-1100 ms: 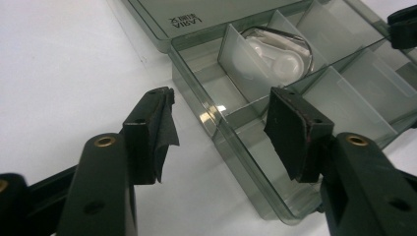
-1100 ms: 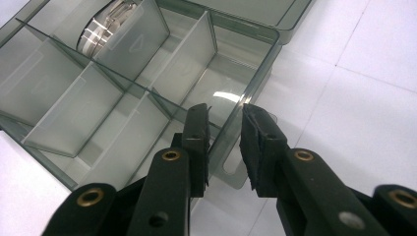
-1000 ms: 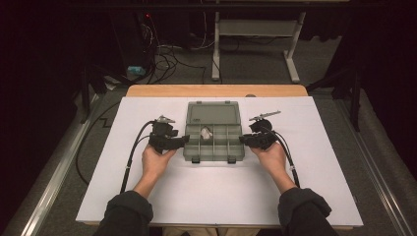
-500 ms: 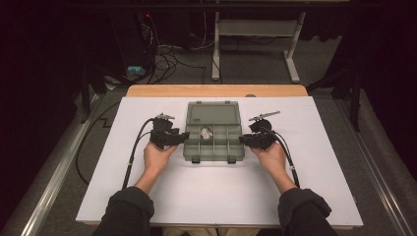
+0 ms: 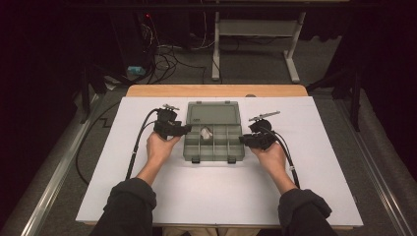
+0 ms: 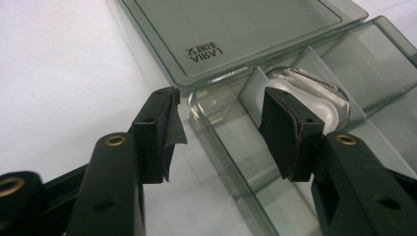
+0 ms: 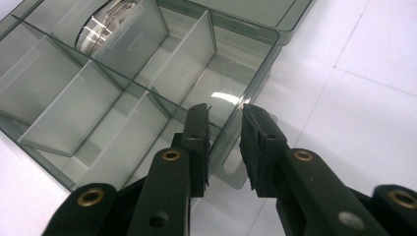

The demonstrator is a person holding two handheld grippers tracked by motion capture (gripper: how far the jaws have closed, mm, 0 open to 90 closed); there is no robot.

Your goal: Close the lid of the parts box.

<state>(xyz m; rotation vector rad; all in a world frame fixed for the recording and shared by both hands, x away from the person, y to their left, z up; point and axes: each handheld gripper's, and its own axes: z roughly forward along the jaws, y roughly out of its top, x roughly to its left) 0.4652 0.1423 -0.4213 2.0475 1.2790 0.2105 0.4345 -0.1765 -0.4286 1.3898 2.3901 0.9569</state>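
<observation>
We see a grey, see-through plastic box [image 5: 214, 142] lying open in the middle of the white table [image 5: 211, 191], its lid [image 5: 213, 113] folded flat on the far side of the box. Dividers split the box into small compartments, and in one compartment of the far row, next to the lid hinge, sits a small shiny white object [image 5: 205, 132] that we cannot identify. The left gripper [image 5: 183, 130] is at the box's left edge; in the left gripper view its jaws stand wide apart, released, straddling the box's far left corner, one jaw outside the wall over the table and the other over the box's interior. The right gripper [image 5: 244, 139] is at the box's right edge; in the right gripper view its jaws are set either side of the box's side wall with a narrow gap between them, and we cannot tell whether they pinch the wall.
</observation>
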